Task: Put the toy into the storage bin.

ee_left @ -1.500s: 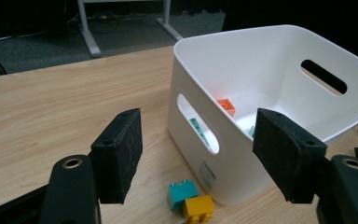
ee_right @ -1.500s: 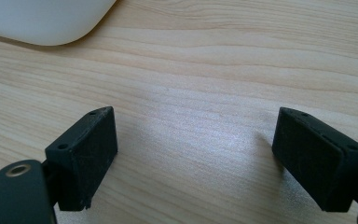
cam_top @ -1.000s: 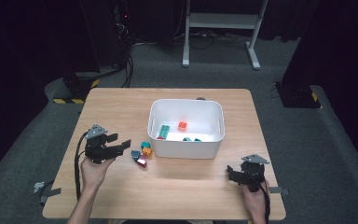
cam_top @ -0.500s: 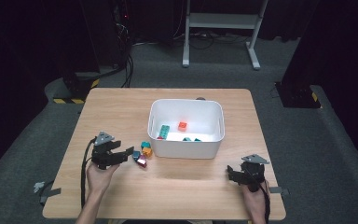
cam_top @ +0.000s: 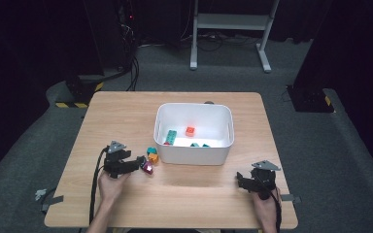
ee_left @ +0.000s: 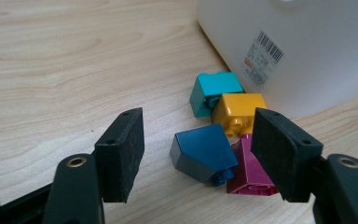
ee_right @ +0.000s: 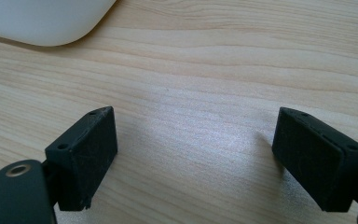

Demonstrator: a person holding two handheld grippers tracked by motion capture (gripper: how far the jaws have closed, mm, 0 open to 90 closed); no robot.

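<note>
A person's left gripper [ee_left: 198, 156] hovers low over a tight cluster of toy blocks on the wooden table [cam_top: 126, 116], just beside a white plastic bin [cam_top: 194, 133]. Its jaws have just been closing and stand apart, grasping nothing, with the blue block [ee_left: 203, 151] between them. The magenta block [ee_left: 249, 170] touches it, half hidden behind the right jaw; yellow [ee_left: 237, 109] and teal [ee_left: 212, 88] blocks sit just behind. The squeeze could likely catch two blocks or knock one aside. The right gripper [ee_right: 196, 158] rests released, well apart. Blocks inside the bin are small and partly hidden by its wall.
</note>
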